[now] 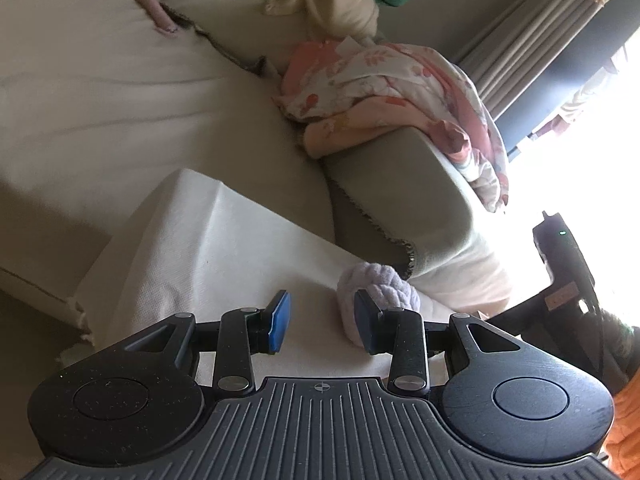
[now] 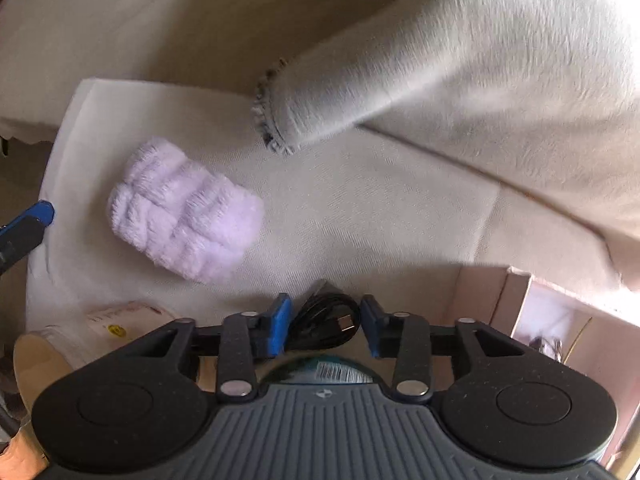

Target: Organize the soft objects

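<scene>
The fluffy roll [image 2: 184, 210] is pale lilac on a cream cloth [image 2: 360, 208]. At two o'clock in the left wrist view, a blanket [image 1: 400, 92] shows pink and orange flowers on white.

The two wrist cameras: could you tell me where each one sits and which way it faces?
Left wrist: sits on the left gripper, looking slightly down across a white cloth toward a sofa and floral blanket; its open fingers show.
Right wrist: sits on the right gripper, looking down on the cloth; its fingers frame a black cable.
Shared: the purple sock roll, cloth, and left gripper's blue pad.
</scene>
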`<state>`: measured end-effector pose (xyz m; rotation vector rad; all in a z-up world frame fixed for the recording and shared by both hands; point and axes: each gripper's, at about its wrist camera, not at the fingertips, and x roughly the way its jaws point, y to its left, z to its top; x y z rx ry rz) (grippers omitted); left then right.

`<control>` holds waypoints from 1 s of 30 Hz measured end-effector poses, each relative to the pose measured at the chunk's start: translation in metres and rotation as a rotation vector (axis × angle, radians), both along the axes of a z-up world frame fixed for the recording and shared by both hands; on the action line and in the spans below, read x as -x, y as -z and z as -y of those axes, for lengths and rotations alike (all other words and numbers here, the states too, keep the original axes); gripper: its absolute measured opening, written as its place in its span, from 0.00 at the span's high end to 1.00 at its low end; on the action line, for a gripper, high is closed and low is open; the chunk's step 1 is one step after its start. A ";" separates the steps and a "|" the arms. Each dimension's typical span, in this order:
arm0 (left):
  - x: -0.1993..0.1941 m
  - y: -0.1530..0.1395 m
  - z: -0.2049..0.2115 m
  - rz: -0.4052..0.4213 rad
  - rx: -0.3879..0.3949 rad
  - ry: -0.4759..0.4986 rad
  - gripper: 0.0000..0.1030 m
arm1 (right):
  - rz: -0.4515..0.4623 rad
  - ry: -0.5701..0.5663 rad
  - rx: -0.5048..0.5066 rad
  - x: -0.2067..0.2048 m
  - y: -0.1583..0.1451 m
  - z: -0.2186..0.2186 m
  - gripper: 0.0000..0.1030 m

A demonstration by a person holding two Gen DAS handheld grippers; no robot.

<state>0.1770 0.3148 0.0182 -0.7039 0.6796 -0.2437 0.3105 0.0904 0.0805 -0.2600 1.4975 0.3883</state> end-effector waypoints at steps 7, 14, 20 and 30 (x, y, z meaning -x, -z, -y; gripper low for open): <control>-0.002 -0.003 0.005 -0.009 0.002 0.021 0.62 | 0.166 -0.034 -0.116 0.006 -0.055 0.001 0.75; -0.049 -0.030 0.025 -0.091 -0.004 0.203 0.62 | 0.337 -0.036 -0.214 0.049 -0.106 0.053 0.98; -0.124 -0.046 0.072 -0.231 -0.167 0.373 0.62 | 0.380 -0.045 -0.298 0.072 -0.113 0.086 0.98; -0.157 -0.035 0.111 -0.474 -0.497 0.470 0.63 | 0.400 -0.060 -0.357 0.075 -0.071 0.123 0.65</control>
